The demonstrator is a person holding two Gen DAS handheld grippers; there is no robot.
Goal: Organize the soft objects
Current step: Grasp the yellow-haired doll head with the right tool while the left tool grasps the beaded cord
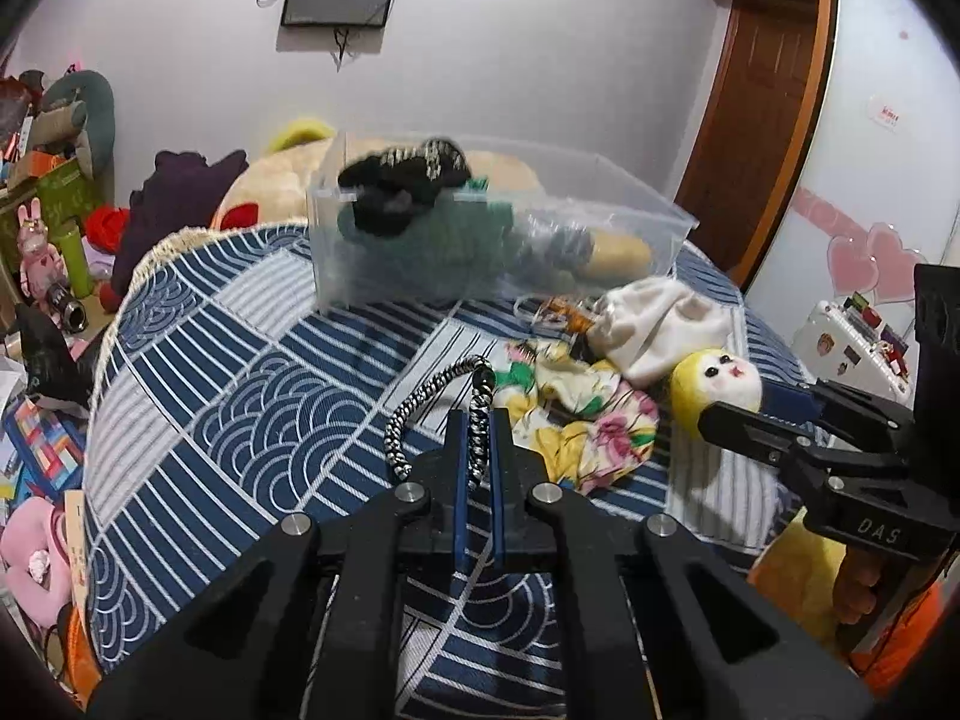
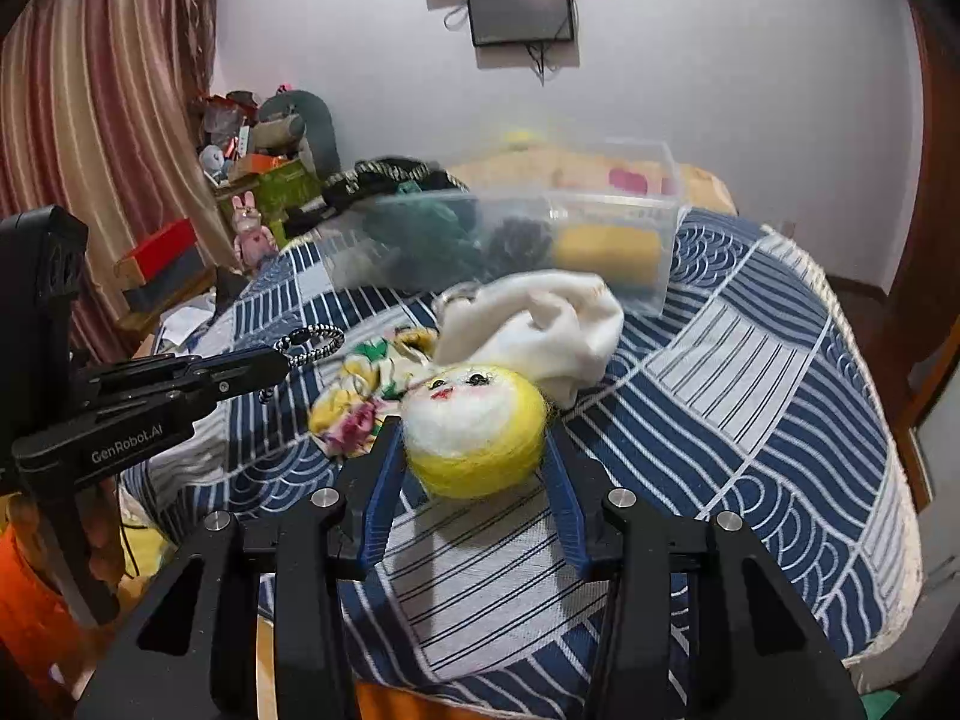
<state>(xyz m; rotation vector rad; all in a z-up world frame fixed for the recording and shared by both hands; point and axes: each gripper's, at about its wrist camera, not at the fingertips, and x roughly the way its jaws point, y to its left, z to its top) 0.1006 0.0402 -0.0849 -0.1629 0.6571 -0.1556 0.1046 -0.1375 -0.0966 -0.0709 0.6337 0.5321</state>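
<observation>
While my left gripper clamps a black-and-white braided hair tie, my right gripper pinches the yellow-and-white felt doll head. The clear plastic bin's contents blur together.

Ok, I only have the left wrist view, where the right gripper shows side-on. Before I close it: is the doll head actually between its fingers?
Observer: Yes. The right wrist view shows the yellow doll head between the right gripper's fingers, one on each side.
Operator: Are they squeezing it?
Observer: Cannot tell. They sit right at its sides, and the head looks round, not squashed.
Operator: Could they catch anything else?
Observer: Possibly. The floral cloth lies right beside one fingertip.
</observation>
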